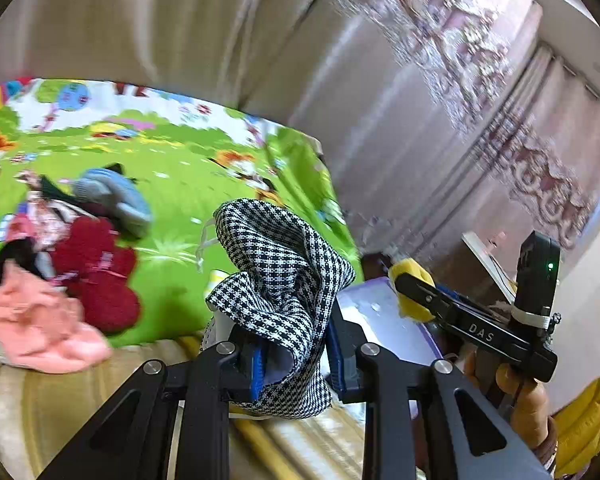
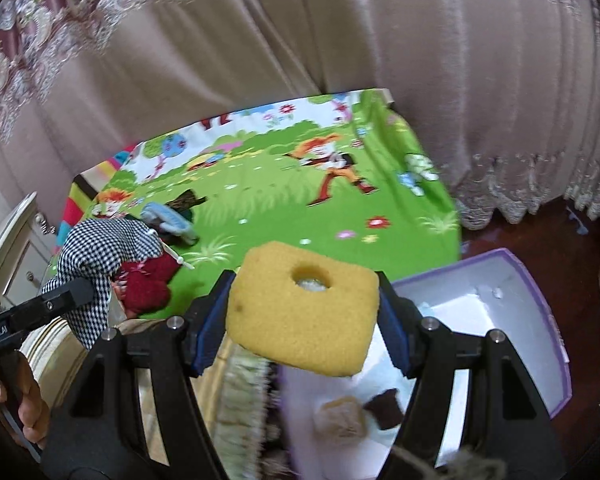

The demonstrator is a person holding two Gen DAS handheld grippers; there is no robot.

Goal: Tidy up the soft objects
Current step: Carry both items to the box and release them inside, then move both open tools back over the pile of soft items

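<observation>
Left gripper (image 1: 292, 360) up front, fingers pinching a checked cloth (image 1: 284, 280), black-and-white weave bunched and rising above the pads, a white string dangling off its far edge. Same cloth (image 2: 100, 256) seen from the right wrist camera, hanging off to the left side above the pile. Right gripper (image 2: 304, 312) with fingers set wide and clamped on a yellow sponge (image 2: 304, 304), a squarish block with a round hole through it, held flat between the blue pads (image 2: 396, 332). From the left wrist view, just a corner of that sponge (image 1: 412, 292) poking out past the black finger, a hand (image 1: 520, 396) wrapped round the handle below, a yellow sleeve (image 1: 588, 420) at the edge.

Below and right of the sponge, a purple box (image 2: 540, 320), open, white inside, with a tan puff (image 2: 340, 420) and a dark brown scrap (image 2: 386, 404) on its floor. Sponge hanging above the box's near-left corner, not in it.

Behind, a green cartoon mat (image 1: 188, 184) spread on the bed. On it, well apart from both grippers, a heap of soft things: red plush (image 1: 96, 272), pink cloth (image 1: 40, 328), blue-grey knit (image 1: 112, 196). Motion blur over much of the heap, so finer detail not to be told. Striped fringed cover (image 1: 80, 396) at the bed's near edge. Curtain (image 2: 420, 40) across the whole background, lace trim along its hem.
</observation>
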